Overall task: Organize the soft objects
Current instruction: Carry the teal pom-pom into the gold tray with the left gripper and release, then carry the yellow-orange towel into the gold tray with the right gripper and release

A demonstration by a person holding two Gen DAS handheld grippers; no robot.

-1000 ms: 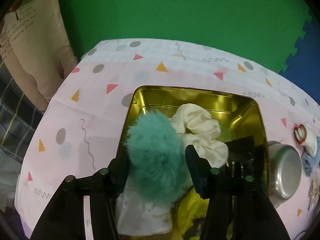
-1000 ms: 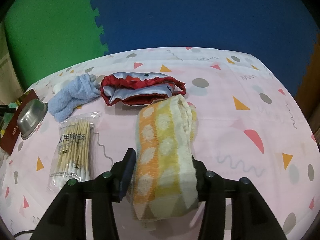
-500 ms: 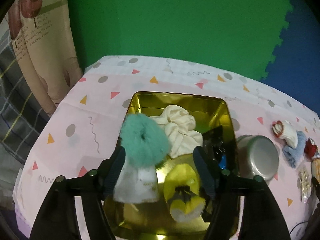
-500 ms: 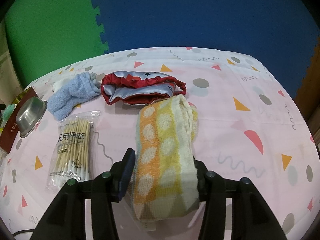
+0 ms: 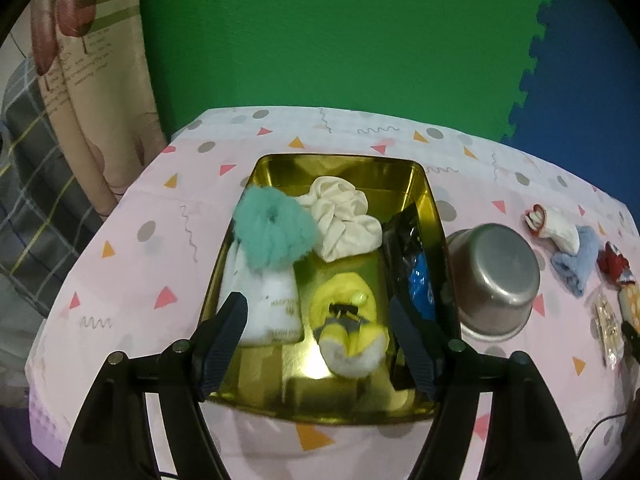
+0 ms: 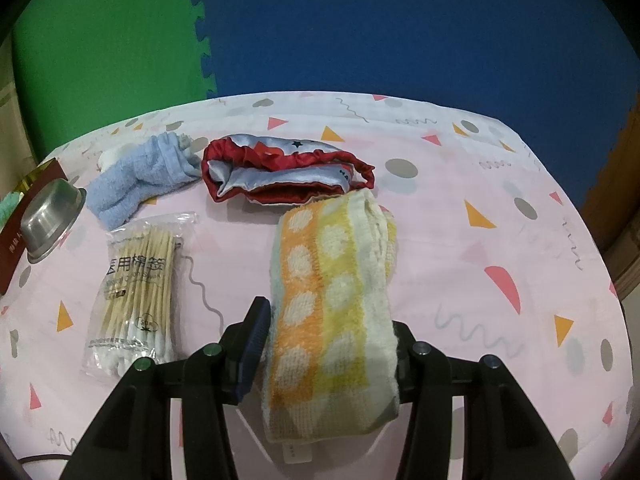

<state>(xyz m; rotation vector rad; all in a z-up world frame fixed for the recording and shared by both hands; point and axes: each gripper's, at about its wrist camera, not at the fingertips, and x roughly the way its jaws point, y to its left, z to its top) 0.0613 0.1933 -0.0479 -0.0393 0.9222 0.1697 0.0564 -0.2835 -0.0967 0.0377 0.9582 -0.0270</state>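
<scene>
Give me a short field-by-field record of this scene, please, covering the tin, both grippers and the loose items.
container: gold tin on the pink tablecloth
in tin: teal pompom, cream scrunchie, yellow sock
left gripper: jaws opening, nothing between them
right gripper: closed on the orange-yellow towel
loose on cloth: blue sock, red satin cap, cotton swabs, steel bowl

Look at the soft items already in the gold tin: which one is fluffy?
The teal pom-pom, at the tin's left wall, partly over a white pouch. The cream scrunchie and the yellow item look smooth.
</scene>
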